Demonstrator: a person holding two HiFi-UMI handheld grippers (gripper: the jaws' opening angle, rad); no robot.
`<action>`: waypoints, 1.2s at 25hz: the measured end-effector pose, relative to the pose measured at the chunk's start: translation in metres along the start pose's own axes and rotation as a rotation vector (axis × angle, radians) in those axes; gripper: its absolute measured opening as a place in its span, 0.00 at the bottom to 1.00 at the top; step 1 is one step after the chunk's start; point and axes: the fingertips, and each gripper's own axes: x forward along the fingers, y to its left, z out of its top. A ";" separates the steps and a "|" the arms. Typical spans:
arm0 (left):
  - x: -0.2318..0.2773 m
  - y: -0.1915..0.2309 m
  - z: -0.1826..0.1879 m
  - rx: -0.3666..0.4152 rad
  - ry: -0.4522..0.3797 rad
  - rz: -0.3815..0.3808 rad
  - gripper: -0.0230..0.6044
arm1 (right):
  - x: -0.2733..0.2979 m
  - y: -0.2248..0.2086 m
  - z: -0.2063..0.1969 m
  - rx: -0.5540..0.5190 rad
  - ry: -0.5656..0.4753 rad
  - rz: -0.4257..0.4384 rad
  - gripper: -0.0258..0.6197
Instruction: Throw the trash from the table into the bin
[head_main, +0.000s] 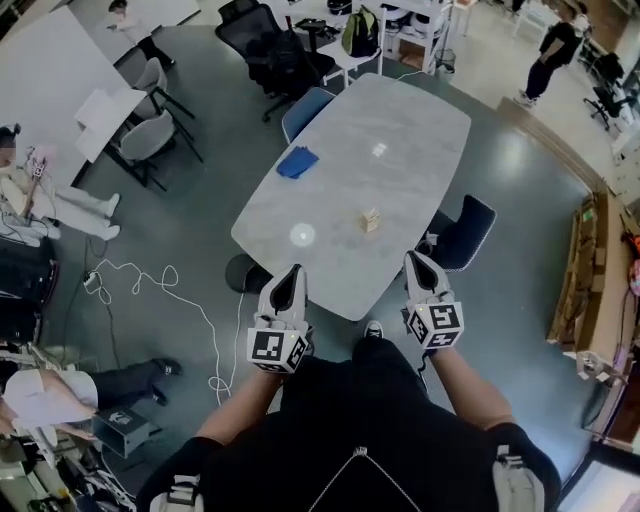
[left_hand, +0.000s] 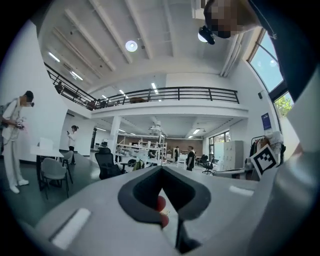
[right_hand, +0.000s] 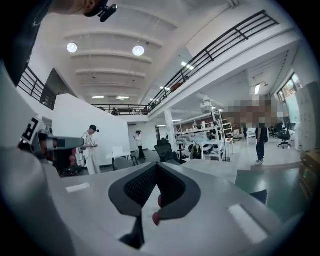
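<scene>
**Both grippers closed and empty at the table's near end**

We held the left gripper (head_main: 291, 272) and the right gripper (head_main: 418, 260) low in the head view, at the near end of the pale grey marbled table (head_main: 400, 180). Each gripper view showed its jaws pressed together at the tips with nothing between them. Just beyond, near the centre of the frame, a small tan crumpled scrap (head_main: 371, 219) sat on the tabletop, apart from both grippers. Farther on, toward the table's upper left, lay a blue crumpled piece (head_main: 297, 161). A dark round object (head_main: 243, 272) stood on the floor by the table's left edge; we could not tell whether it was the bin. A dark blue chair (head_main: 466, 232) stood at the table's right.
</scene>
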 end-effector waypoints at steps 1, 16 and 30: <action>0.009 0.000 0.001 0.001 0.000 0.025 0.04 | 0.016 -0.014 -0.006 -0.010 0.038 0.008 0.08; 0.034 0.047 -0.035 -0.005 0.115 0.270 0.04 | 0.226 -0.074 -0.203 -0.102 0.513 0.085 0.61; -0.021 0.076 -0.057 -0.038 0.157 0.460 0.04 | 0.268 -0.072 -0.235 -0.175 0.558 0.011 0.46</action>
